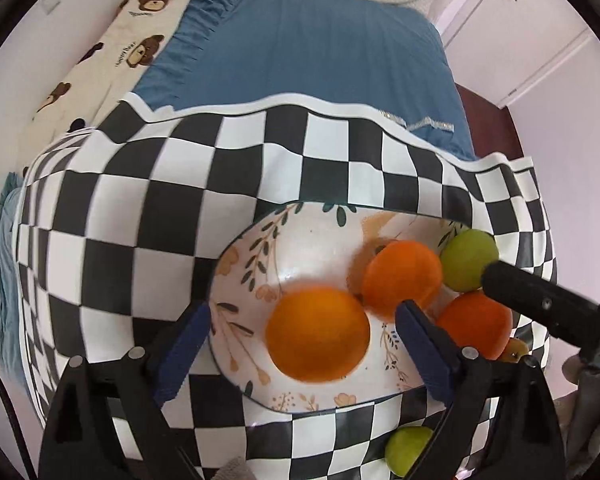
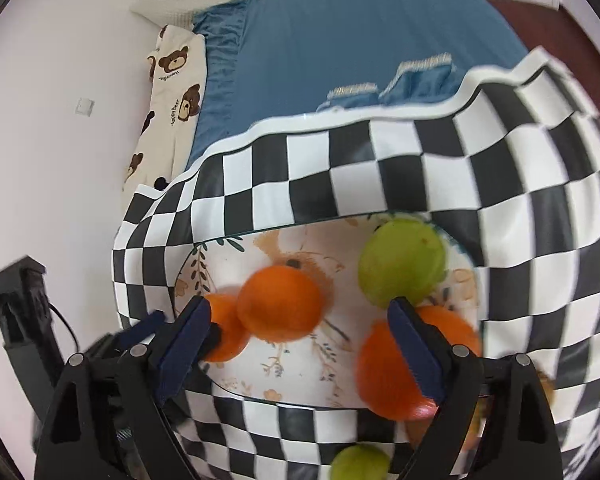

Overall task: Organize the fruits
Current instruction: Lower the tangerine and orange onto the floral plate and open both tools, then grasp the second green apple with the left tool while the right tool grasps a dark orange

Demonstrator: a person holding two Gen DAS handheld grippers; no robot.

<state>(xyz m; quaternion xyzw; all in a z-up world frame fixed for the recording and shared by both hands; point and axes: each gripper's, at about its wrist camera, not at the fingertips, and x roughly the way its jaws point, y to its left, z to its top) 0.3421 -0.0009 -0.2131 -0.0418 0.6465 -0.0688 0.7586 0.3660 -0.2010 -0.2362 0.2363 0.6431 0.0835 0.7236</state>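
While the left hand-held gripper (image 1: 302, 322) hangs over the bowl (image 1: 244, 264), its jaws are wide with nothing gripped; an orange (image 1: 318, 334) lies free between the fingers. Bowl also holds a second orange (image 1: 402, 276), a third (image 1: 476, 326) and a green fruit (image 1: 468, 258). Another green fruit (image 1: 406, 454) sits outside the bowl on the checkered cloth (image 1: 180, 184). Bear-print fabric (image 1: 140, 28) carries small writing, not readable here.

Right view: right hand-held gripper (image 2: 300, 320) also wide, gripping nothing. Orange (image 2: 280, 304) between the fingers, another orange (image 2: 228, 336) touching the left finger, a third (image 2: 384, 372) behind the right finger, green fruit (image 2: 402, 262) beyond it, all in the bowl (image 2: 300, 376). Fabric (image 2: 178, 92) reads "Happy Bear".
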